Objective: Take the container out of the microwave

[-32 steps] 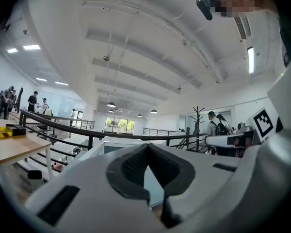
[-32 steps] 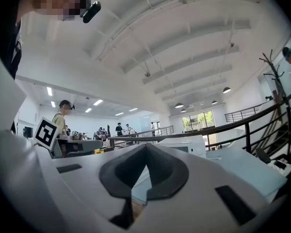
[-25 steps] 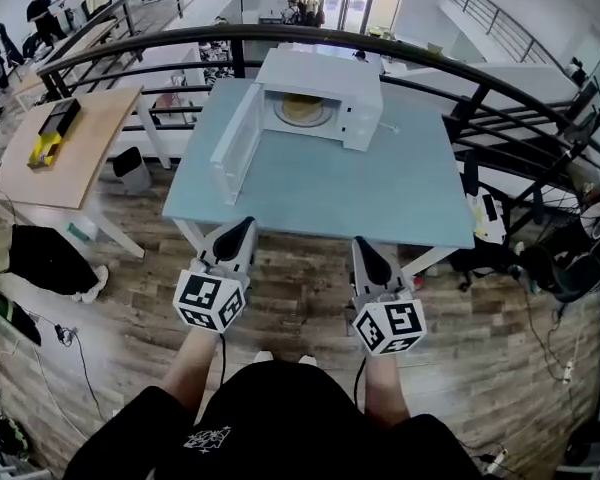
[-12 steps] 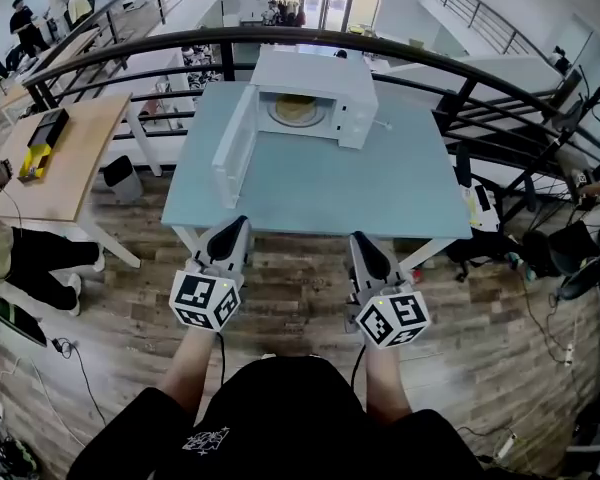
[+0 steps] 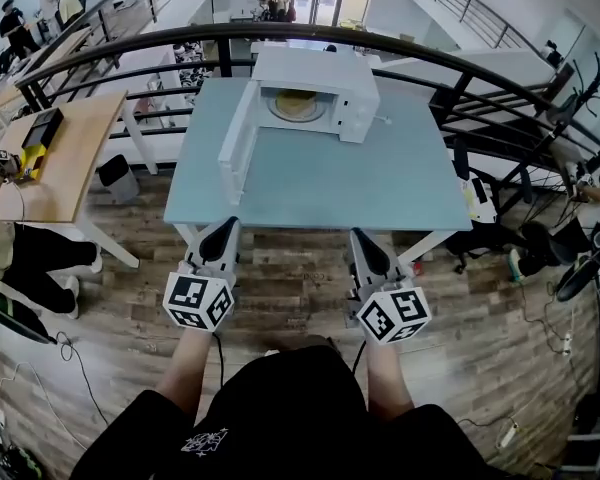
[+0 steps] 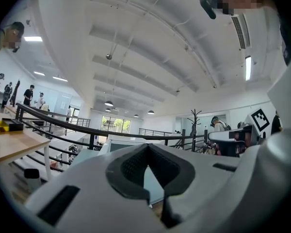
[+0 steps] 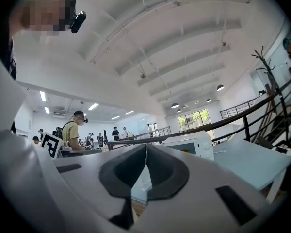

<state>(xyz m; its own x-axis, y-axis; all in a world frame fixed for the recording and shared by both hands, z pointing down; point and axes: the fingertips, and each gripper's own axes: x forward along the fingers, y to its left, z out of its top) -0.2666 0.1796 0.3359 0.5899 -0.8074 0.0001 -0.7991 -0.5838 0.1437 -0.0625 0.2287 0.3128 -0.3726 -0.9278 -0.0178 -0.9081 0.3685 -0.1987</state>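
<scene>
A white microwave (image 5: 310,86) stands at the far side of the light blue table (image 5: 320,183), its door (image 5: 237,153) swung open to the left. Inside sits a yellowish round container (image 5: 296,104). My left gripper (image 5: 220,236) and right gripper (image 5: 364,250) hover over the wooden floor just short of the table's near edge, well away from the microwave. Both are shut and hold nothing. In the left gripper view the left gripper (image 6: 148,148) has its pads together. The right gripper view shows the right gripper (image 7: 146,147) the same way, with the microwave (image 7: 191,147) beyond it.
A black curved railing (image 5: 400,46) runs behind the table. A wooden desk (image 5: 60,148) stands to the left, with a small bin (image 5: 111,173) beside it and a seated person (image 5: 15,253) at the left edge. Chairs and cables (image 5: 545,253) lie at the right.
Both grippers stay shut and have barely shifted in front of the table. The view has drifted a little. A person has come into view at the left edge.
</scene>
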